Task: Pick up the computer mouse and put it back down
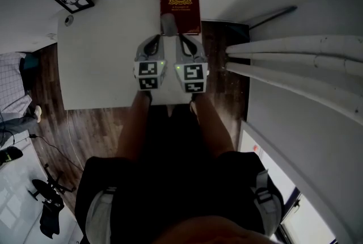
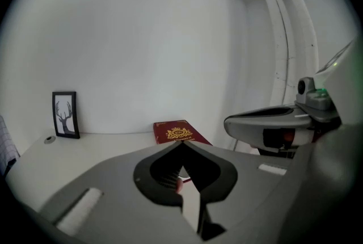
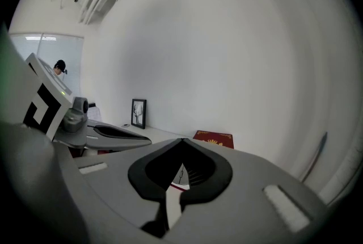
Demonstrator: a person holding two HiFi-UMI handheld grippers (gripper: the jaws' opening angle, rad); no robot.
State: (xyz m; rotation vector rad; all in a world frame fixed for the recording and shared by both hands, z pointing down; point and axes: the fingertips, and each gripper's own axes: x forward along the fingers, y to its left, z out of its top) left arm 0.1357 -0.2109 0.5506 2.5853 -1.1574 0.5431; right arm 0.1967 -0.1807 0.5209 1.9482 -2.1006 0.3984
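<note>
Small grey mouse (image 1: pixel 168 25) flat on white tbl (image 1: pixel 96 55), at red book's (image 1: pixel 181 1) near-left corner

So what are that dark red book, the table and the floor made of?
The dark red book looks like a hardcover in cloth or leatherette: matte cover, gold crest. The table seems white laminate or painted board, smooth and plain. The floor looks like dark wood or wood-look laminate, with streaky grain.
</note>
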